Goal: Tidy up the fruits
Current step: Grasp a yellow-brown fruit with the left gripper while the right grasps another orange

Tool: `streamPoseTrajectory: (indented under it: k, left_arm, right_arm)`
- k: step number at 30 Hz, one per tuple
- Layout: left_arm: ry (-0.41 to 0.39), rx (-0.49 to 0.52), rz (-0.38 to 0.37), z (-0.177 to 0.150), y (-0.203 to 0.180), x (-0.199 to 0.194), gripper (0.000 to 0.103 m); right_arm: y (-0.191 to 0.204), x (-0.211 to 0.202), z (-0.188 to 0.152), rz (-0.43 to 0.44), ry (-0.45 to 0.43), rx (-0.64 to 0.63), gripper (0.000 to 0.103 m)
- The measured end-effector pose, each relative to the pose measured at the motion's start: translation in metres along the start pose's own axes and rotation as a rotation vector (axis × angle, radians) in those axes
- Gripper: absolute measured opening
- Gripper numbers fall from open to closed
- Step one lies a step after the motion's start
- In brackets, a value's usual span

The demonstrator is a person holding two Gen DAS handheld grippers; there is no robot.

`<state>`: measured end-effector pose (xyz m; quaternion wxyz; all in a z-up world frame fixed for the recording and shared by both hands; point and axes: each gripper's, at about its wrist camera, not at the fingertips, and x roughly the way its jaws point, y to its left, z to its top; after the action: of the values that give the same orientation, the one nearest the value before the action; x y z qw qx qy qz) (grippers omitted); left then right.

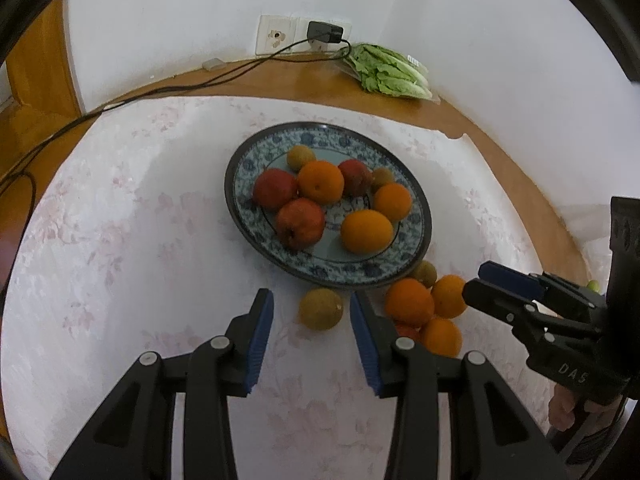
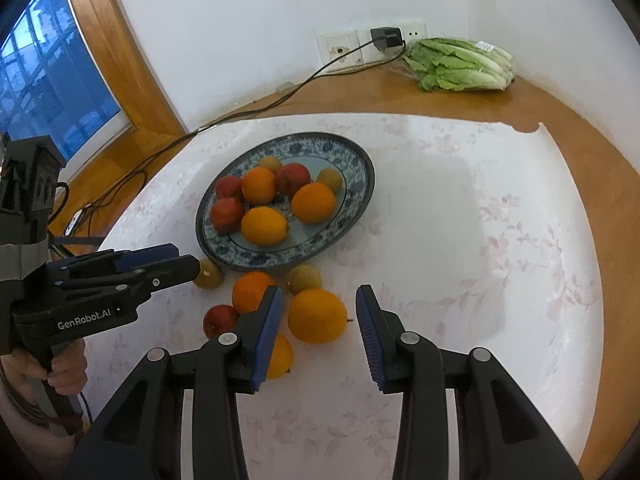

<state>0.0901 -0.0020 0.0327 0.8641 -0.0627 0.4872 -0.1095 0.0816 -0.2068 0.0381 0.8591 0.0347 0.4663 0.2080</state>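
2 open grippers, left gripper (image 1: 311, 312) near brownish fruit (image 1: 321, 308), right gripper (image 2: 318, 312) around orange (image 2: 317, 315)

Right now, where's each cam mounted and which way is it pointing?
Left wrist: rides the left hand-held gripper, facing forward and down at a greenish fruit between its open fingers, plate beyond; the right hand-held gripper intrudes at right.
Right wrist: rides the right hand-held gripper, open around an orange; the left hand-held gripper and its holding hand show at left.
Shared: plate, loose fruit, lettuce, wall socket.
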Motion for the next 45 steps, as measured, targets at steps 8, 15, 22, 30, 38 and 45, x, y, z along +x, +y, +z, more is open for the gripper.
streamPoseTrajectory:
  k: [8, 15, 22, 30, 38, 45]
  left_arm:
    - [0.018, 0.007, -0.024, -0.007, -0.005, 0.008, 0.042]
    - [0.064, 0.009, -0.039, -0.005, -0.006, 0.021, 0.041]
    - [0.023, -0.009, -0.02, -0.009, -0.005, 0.022, 0.036]
    - [-0.013, -0.003, 0.022, -0.012, -0.01, 0.023, 0.03]
    - [-0.031, -0.018, 0.0, -0.013, -0.005, 0.022, 0.029]
    - [-0.036, -0.041, -0.012, -0.017, -0.001, 0.014, 0.028]
  right_arm:
    - [-0.002, 0.008, -0.008, 0.0, 0.037, 0.015, 0.039]
    - [-0.003, 0.015, -0.008, 0.027, 0.057, 0.045, 0.039]
    - [-0.004, 0.02, -0.007, 0.072, 0.067, 0.01, 0.039]
    - [-0.003, 0.029, -0.011, 0.062, 0.072, -0.003, 0.039]
    - [-0.001, 0.023, -0.018, 0.046, 0.068, 0.018, 0.039]
    - [-0.001, 0.019, -0.021, 0.029, 0.061, 0.03, 0.031]
